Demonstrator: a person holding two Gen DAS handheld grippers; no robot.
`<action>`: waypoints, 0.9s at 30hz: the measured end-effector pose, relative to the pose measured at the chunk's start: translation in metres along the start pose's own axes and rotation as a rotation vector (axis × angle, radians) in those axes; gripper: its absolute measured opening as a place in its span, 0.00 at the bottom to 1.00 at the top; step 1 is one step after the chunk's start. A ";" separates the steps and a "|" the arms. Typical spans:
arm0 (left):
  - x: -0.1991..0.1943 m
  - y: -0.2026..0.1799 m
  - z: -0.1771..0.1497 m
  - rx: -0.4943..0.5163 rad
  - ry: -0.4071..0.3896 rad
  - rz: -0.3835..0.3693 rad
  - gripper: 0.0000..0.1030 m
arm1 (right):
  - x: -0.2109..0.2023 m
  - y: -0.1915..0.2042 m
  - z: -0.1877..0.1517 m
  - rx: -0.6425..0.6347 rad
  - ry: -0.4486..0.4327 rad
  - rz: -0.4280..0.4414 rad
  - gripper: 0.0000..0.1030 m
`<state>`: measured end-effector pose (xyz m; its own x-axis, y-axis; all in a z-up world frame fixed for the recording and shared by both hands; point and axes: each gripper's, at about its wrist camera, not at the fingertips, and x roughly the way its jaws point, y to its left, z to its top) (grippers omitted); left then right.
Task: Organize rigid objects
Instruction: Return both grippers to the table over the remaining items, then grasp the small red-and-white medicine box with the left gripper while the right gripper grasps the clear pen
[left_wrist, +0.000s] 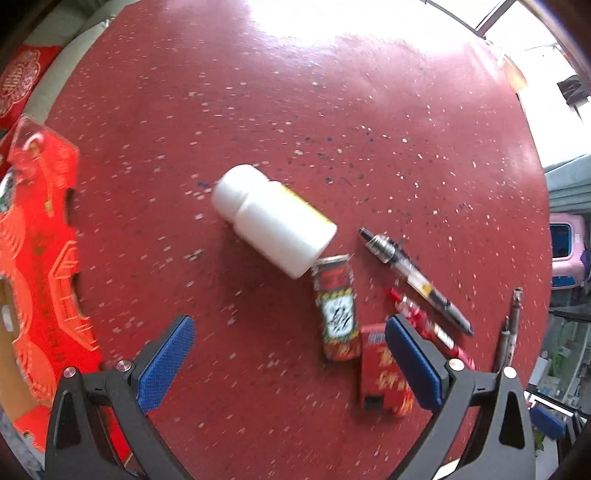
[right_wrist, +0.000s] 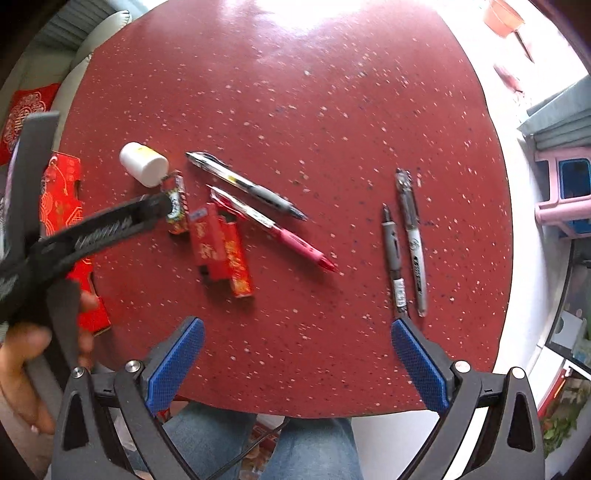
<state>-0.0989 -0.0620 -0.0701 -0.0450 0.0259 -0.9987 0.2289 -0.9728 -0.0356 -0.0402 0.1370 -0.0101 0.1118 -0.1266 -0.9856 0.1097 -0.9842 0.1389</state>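
A white bottle (left_wrist: 273, 220) lies on its side on the round red table (left_wrist: 258, 110); it also shows in the right wrist view (right_wrist: 144, 164). Beside it lie a small patterned box (left_wrist: 337, 308), red boxes (left_wrist: 382, 369) (right_wrist: 221, 251), a black pen (left_wrist: 415, 280) (right_wrist: 245, 184) and a red pen (left_wrist: 424, 325) (right_wrist: 273, 227). Two grey pens (right_wrist: 404, 240) lie at the right. My left gripper (left_wrist: 290, 358) is open and empty, above the table near the boxes. My right gripper (right_wrist: 297, 356) is open and empty over the table's near edge.
A red and orange printed card box (left_wrist: 40, 280) lies at the table's left edge, also in the right wrist view (right_wrist: 61, 199). The left gripper's body and the hand holding it (right_wrist: 22, 354) show at the left. Jeans-clad legs (right_wrist: 295, 446) are below the table edge. A pink stool (right_wrist: 565, 188) stands at the right.
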 end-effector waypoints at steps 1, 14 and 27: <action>0.004 -0.003 0.002 0.002 -0.001 0.015 1.00 | 0.001 -0.003 0.000 0.002 0.005 0.000 0.99; 0.025 0.035 0.012 -0.073 0.015 0.120 1.00 | 0.008 -0.004 0.021 -0.047 0.012 0.012 0.99; 0.032 0.013 0.019 0.007 -0.008 0.084 1.00 | 0.021 0.042 0.080 -0.276 -0.064 -0.071 0.99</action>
<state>-0.1161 -0.0778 -0.1018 -0.0337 -0.0575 -0.9978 0.2249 -0.9732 0.0485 -0.1125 0.0832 -0.0330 0.0327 -0.0744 -0.9967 0.3804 -0.9212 0.0813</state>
